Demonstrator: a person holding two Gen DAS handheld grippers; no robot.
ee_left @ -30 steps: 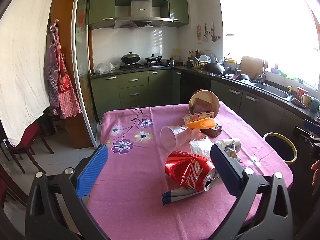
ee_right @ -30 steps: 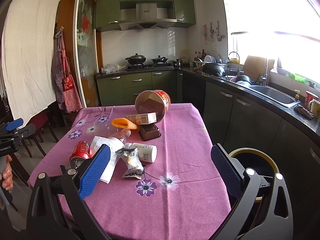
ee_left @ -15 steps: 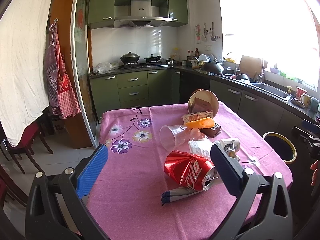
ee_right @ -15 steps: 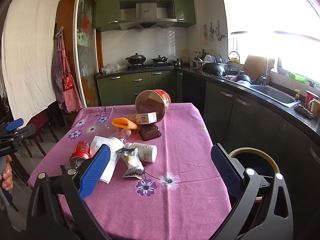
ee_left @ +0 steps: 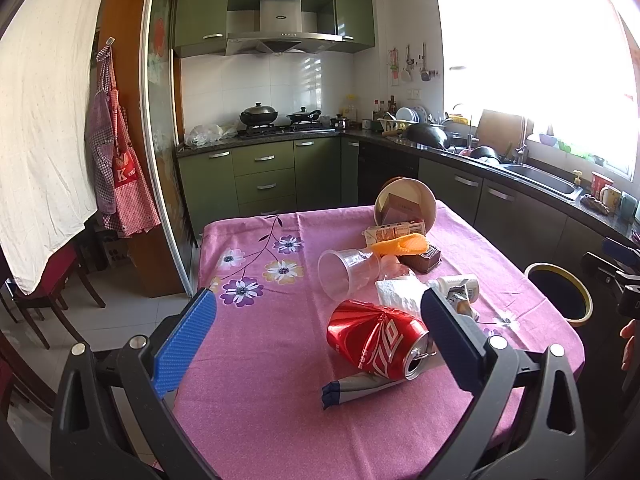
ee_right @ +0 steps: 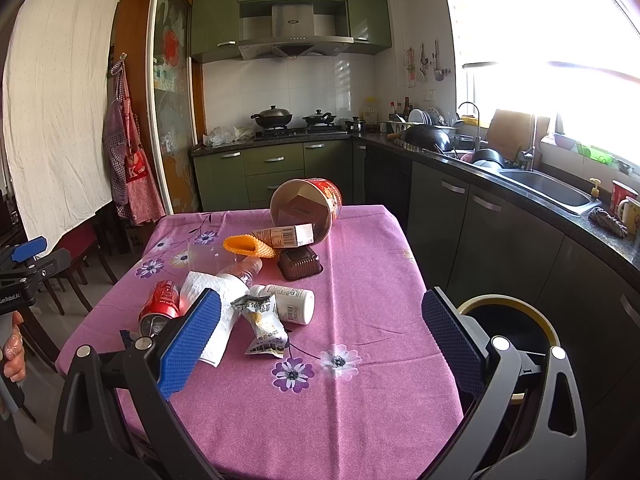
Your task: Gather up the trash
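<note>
apron (ee_left: 124, 172): "K" | left tool (ee_right: 16, 280): "GenRobot.AI"

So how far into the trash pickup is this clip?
Nothing looks done: the crushed red can, paper towel, snack wrapper, white bottle and tipped tub all lie on the table. Left tongs and right tongs are open and empty. The bin waits beside the table.

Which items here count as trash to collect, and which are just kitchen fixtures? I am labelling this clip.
Trash job:
crushed red soda can
clear plastic cup
snack wrapper
white pill bottle
paper towel
brown plastic tray
trash bin

Lying about:
black wok
checked aprons
sink
</note>
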